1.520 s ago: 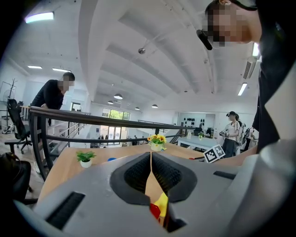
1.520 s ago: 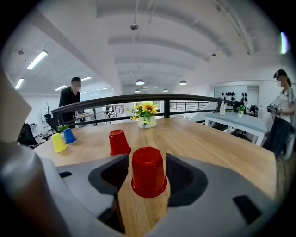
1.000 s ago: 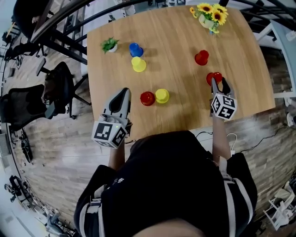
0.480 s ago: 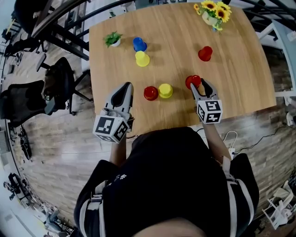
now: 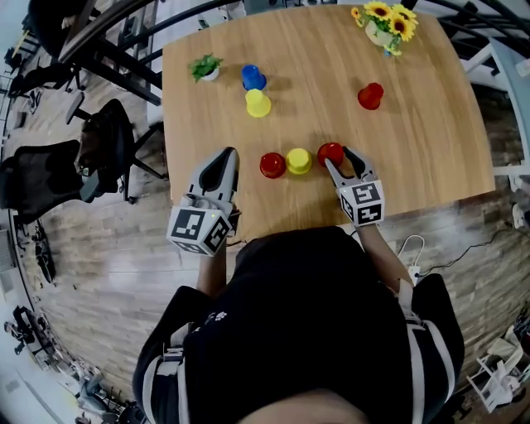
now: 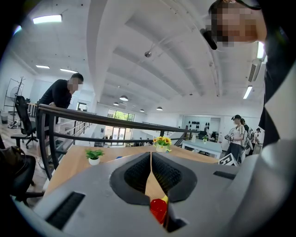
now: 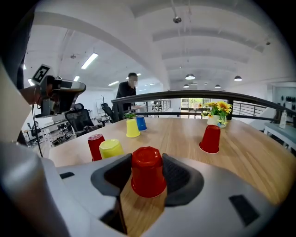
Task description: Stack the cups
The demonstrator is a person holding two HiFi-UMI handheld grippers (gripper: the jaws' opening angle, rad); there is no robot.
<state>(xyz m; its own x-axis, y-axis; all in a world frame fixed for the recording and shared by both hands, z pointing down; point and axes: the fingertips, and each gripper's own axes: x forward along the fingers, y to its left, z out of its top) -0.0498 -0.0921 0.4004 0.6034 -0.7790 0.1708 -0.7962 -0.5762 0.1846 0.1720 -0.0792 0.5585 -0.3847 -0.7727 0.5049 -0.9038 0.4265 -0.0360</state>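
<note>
My right gripper point(image 5: 339, 160) is shut on an upside-down red cup point(image 5: 330, 151), which fills the gap between the jaws in the right gripper view point(image 7: 147, 171). Just left of it stand a yellow cup point(image 5: 298, 161) and another red cup point(image 5: 272, 165), both upside down on the wooden table point(image 5: 431, 141). Farther back are a yellow cup point(image 5: 257, 103), a blue cup point(image 5: 253, 77) and a lone red cup point(image 5: 370, 96). My left gripper point(image 5: 225, 155) is shut and empty at the table's near left edge, pointing toward the near red cup point(image 6: 158, 209).
A small potted plant point(image 5: 205, 68) stands at the far left of the table, a sunflower pot point(image 5: 385, 25) at the far right corner. Black office chairs point(image 5: 50, 186) and a railing point(image 5: 99, 58) lie beyond the left edge. Other people stand in the room's background.
My right gripper has carried the red cup leftward, from the table's right side to right beside the near yellow cup. The left gripper has stayed put.
</note>
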